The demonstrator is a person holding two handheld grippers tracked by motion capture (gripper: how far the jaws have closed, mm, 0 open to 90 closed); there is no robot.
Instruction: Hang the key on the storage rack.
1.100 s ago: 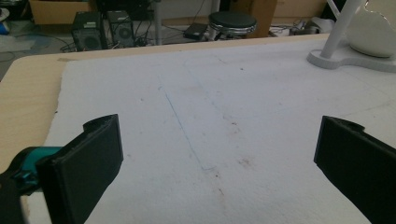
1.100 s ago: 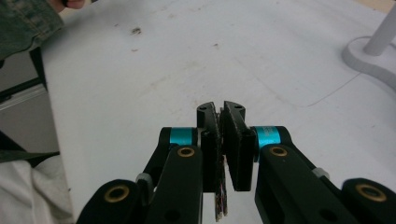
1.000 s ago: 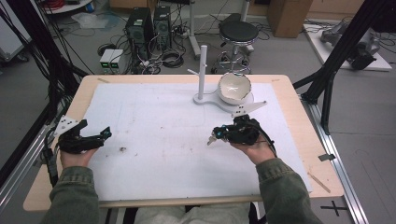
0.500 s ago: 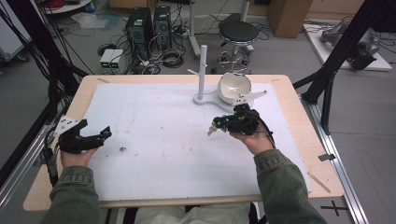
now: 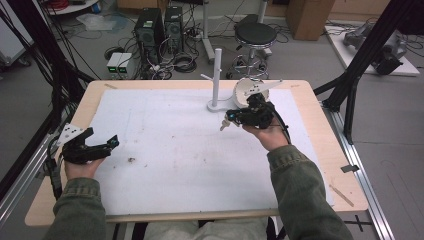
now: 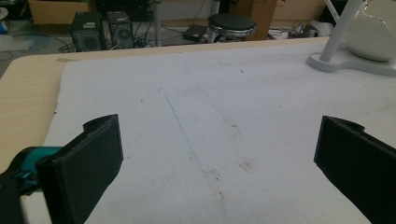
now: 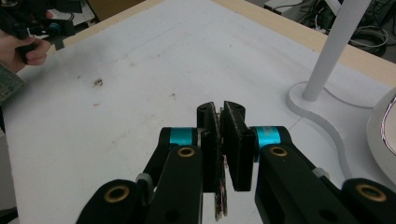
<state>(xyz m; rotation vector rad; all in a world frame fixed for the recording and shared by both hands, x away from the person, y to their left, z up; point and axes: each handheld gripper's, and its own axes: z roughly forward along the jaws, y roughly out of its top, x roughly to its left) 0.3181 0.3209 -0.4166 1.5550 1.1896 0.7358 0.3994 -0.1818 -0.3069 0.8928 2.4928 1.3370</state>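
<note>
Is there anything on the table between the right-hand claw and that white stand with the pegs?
Nothing visible blocks it. The right gripper, jaws pressed together on something thin I can't identify, hovers just in front of the white stand. Bare white mat lies between them. The white bowl sits off to the stand's side.

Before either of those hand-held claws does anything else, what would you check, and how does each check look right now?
1. Left gripper open and holding nothing: ok.
2. Right gripper shut on a thin flat piece: ok, though what the piece is, cannot tell.
3. White stand upright on the table: ok.
4. White bowl beside the stand, apart from the right gripper: cannot tell, they overlap from above.
5. White mat free of obstacles between the hands: ok, only small crumbs.
</note>
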